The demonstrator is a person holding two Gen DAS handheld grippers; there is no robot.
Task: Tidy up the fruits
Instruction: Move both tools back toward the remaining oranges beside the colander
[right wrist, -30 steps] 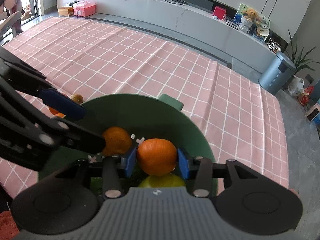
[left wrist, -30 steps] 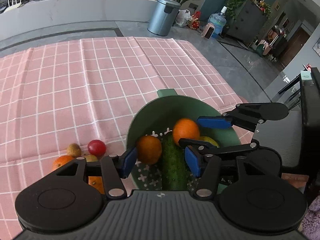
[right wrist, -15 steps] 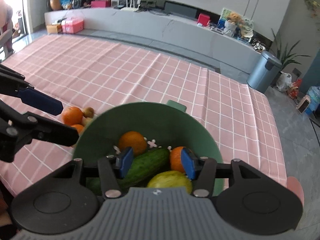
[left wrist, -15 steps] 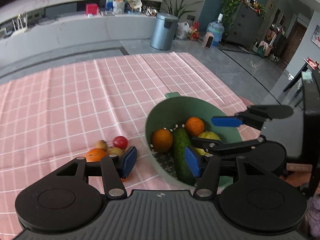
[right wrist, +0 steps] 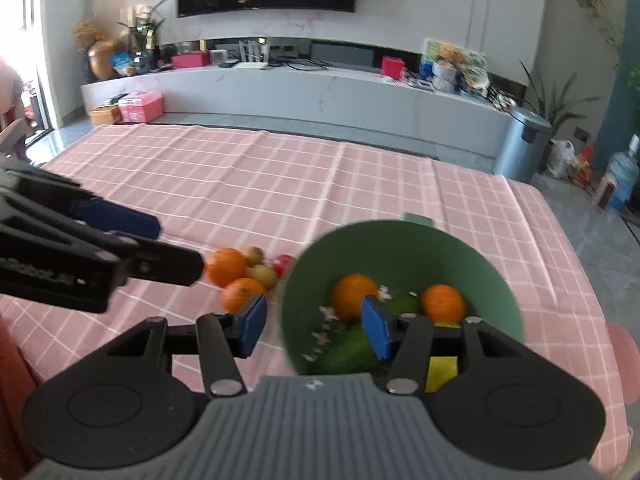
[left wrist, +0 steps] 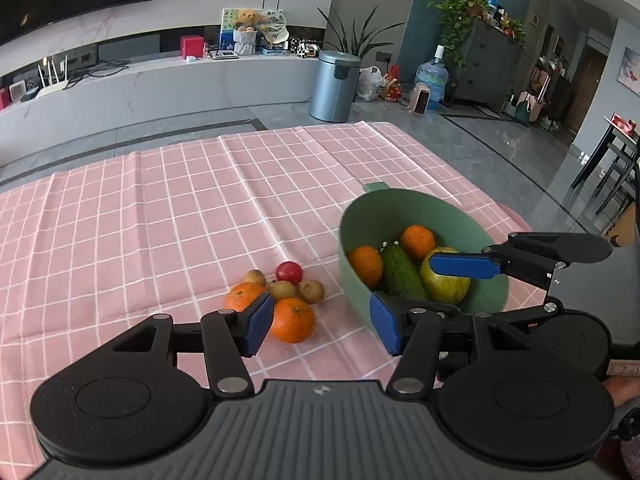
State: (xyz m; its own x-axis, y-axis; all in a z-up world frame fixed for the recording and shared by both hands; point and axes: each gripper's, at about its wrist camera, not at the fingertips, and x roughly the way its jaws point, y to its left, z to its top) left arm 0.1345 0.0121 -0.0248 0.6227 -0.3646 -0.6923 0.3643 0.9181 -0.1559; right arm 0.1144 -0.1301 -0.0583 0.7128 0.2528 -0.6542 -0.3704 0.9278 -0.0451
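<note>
Green bowl (left wrist: 424,216) right of centre on the pink-checked bench (left wrist: 160,208): two oranges, cucumber, yellow-green fruit inside. Loose pile (left wrist: 280,296) lower centre, unsorted. Left gripper (left wrist: 322,320) jaws spread, empty; right gripper (right wrist: 314,328) jaws just opened, empty, likely after a drop-off.

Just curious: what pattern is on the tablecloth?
Pink tablecloth with a white grid check; clearest in the left wrist view.
</note>
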